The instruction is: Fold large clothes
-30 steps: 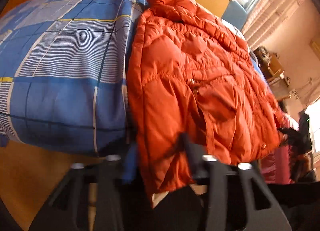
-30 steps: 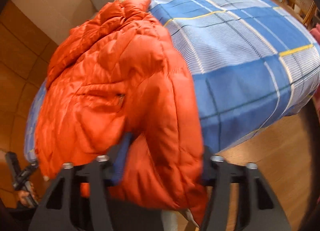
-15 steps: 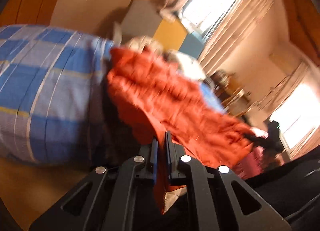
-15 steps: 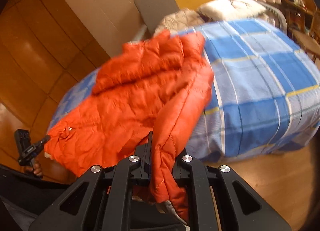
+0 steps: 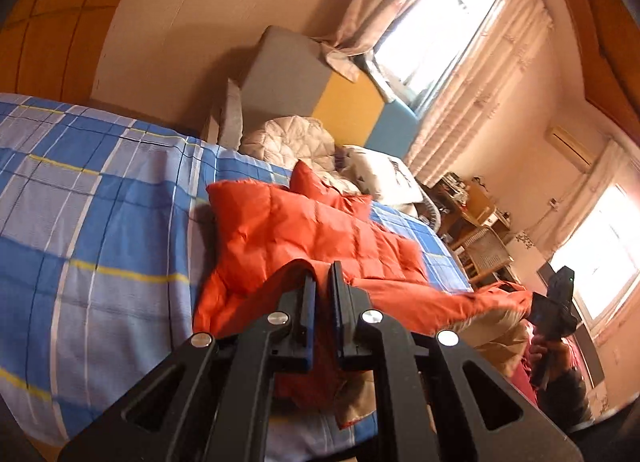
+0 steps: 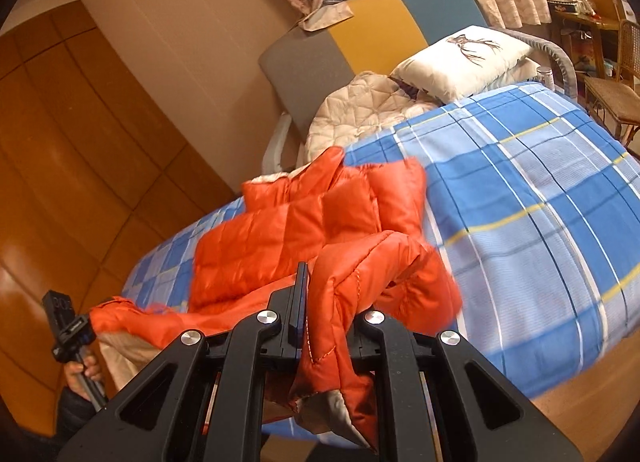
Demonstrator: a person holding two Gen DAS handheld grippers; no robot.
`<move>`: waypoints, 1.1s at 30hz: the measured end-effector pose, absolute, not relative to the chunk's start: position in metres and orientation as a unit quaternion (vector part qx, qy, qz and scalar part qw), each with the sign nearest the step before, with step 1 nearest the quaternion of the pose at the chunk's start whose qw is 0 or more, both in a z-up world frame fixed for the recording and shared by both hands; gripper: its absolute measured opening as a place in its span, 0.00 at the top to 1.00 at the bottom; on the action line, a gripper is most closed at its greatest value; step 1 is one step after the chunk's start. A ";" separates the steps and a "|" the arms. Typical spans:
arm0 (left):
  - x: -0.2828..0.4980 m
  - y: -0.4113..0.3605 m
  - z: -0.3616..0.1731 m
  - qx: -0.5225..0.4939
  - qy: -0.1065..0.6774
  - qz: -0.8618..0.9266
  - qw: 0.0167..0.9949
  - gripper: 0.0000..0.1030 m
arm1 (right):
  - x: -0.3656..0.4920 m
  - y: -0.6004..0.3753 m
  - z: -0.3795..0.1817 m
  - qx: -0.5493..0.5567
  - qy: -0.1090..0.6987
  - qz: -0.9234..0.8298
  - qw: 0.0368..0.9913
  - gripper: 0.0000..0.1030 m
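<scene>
An orange quilted jacket lies on the bed with its near hem raised off the sheet. My left gripper is shut on that hem, and thin fabric shows between its pads. In the right wrist view the same jacket drapes over my right gripper, which is shut on a thick bunched fold of the hem; the fabric hides its right finger. The hem stretches between both grippers, beige lining showing underneath. Each view shows the other gripper at its edge: the right one and the left one, both hand-held.
The bed carries a blue plaid sheet. Near the grey, yellow and blue headboard lie a beige quilted blanket and a white pillow. A wicker chair stands at the bed's far side, wooden panelling on the other.
Both grippers went from open around the jacket's hem to shut on it. Both then rose, lifting the hem off the bed edge and bringing the room's far end into view.
</scene>
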State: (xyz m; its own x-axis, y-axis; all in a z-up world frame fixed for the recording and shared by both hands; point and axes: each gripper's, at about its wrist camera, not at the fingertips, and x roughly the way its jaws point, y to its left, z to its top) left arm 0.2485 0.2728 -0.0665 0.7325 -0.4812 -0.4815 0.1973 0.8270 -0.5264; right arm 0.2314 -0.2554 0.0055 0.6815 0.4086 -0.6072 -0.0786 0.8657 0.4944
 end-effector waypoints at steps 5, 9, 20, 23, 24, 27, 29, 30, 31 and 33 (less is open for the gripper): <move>0.307 0.271 -0.082 -0.232 0.343 -0.158 0.896 0.94 | 0.282 -0.245 -0.007 0.214 0.383 0.112 0.892 0.89; 0.347 0.276 -0.095 -0.248 0.363 -0.131 0.888 0.91 | 0.321 -0.243 -0.019 0.222 0.396 0.096 0.886 0.70; 0.366 0.311 -0.092 -0.293 0.326 -0.087 0.894 0.16 | 0.337 -0.263 -0.024 0.277 0.366 0.081 0.885 0.18; 0.349 0.313 -0.114 -0.273 0.346 -0.108 0.891 0.15 | 0.316 -0.278 -0.043 0.268 0.381 0.071 0.882 0.18; 0.343 0.311 -0.127 -0.271 0.360 -0.124 0.884 0.16 | 0.309 -0.282 -0.054 0.267 0.392 0.066 0.878 0.18; 0.328 0.302 -0.162 -0.263 0.400 -0.144 0.866 0.22 | 0.297 -0.286 -0.085 0.268 0.425 0.055 0.863 0.18; 0.323 0.293 -0.180 -0.271 0.419 -0.165 0.851 0.46 | 0.295 -0.281 -0.102 0.265 0.439 0.054 0.857 0.23; 0.321 0.288 -0.185 -0.273 0.420 -0.175 0.848 0.54 | 0.294 -0.280 -0.107 0.269 0.442 0.055 0.854 0.34; 0.319 0.284 -0.186 -0.273 0.417 -0.183 0.847 0.69 | 0.294 -0.278 -0.110 0.274 0.443 0.059 0.851 0.39; 0.314 0.278 -0.184 -0.278 0.407 -0.193 0.848 0.84 | 0.293 -0.276 -0.108 0.280 0.442 0.064 0.850 0.58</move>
State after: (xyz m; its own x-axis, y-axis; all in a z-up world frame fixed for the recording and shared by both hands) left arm 0.3142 0.2778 -0.1838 0.5943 -0.5537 -0.5832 0.1014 0.7710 -0.6287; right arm 0.2929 -0.2764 -0.1081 0.6015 0.3568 -0.7147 0.1376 0.8350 0.5327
